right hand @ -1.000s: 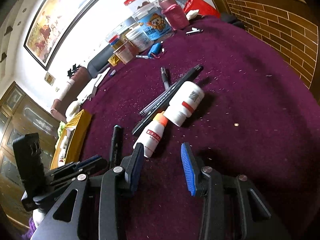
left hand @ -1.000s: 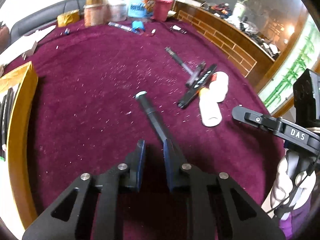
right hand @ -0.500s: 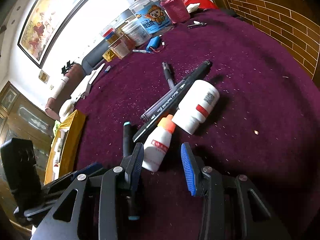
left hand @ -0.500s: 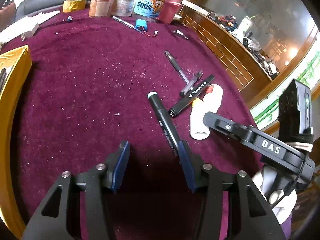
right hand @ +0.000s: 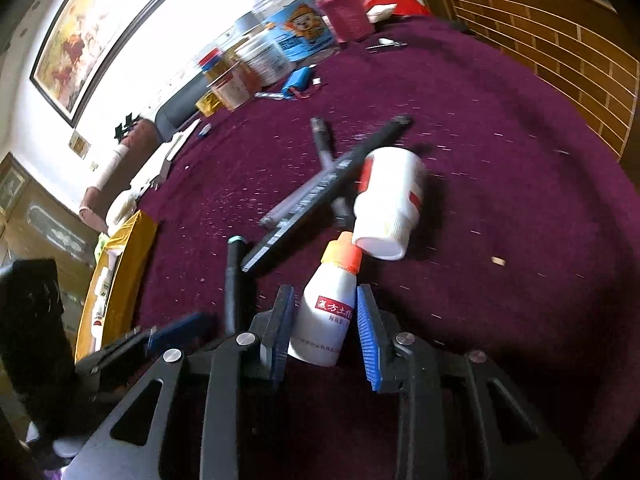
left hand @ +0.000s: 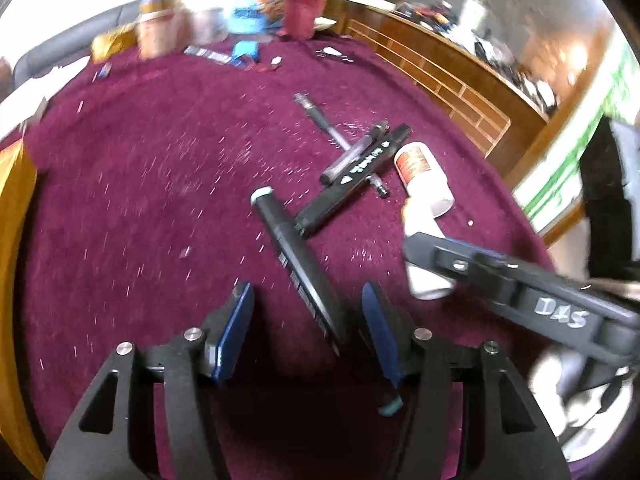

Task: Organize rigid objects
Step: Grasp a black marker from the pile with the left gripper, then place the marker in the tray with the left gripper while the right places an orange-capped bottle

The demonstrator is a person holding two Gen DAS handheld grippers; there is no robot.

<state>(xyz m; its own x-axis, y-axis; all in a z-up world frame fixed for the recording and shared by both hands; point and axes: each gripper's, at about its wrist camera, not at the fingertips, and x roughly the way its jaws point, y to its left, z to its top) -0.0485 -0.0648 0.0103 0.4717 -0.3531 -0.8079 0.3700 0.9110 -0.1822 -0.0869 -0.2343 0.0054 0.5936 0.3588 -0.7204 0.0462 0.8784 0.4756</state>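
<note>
A black marker (left hand: 296, 264) with a teal end lies on the maroon table cloth, its near part between the open fingers of my left gripper (left hand: 308, 304); it also shows in the right wrist view (right hand: 234, 280). A small white bottle with an orange cap (right hand: 330, 308) lies between the open fingers of my right gripper (right hand: 326, 320), not gripped. A larger white bottle (right hand: 390, 202) lies just beyond it. Another black marker (left hand: 352, 178) and two pens (left hand: 320, 118) lie crossed further out. The right gripper's finger shows in the left wrist view (left hand: 460, 258) over the small bottle (left hand: 424, 252).
A yellow box (right hand: 120, 276) holding small items stands at the table's left edge. Jars, a pink bottle (right hand: 344, 8) and a blue item (right hand: 298, 82) stand along the far edge. A wooden panelled wall (left hand: 440, 80) runs on the right.
The left gripper opened and let go of the black marker, which now lies between its fingers. The right gripper moved forward so its fingers straddle the orange-capped bottle.
</note>
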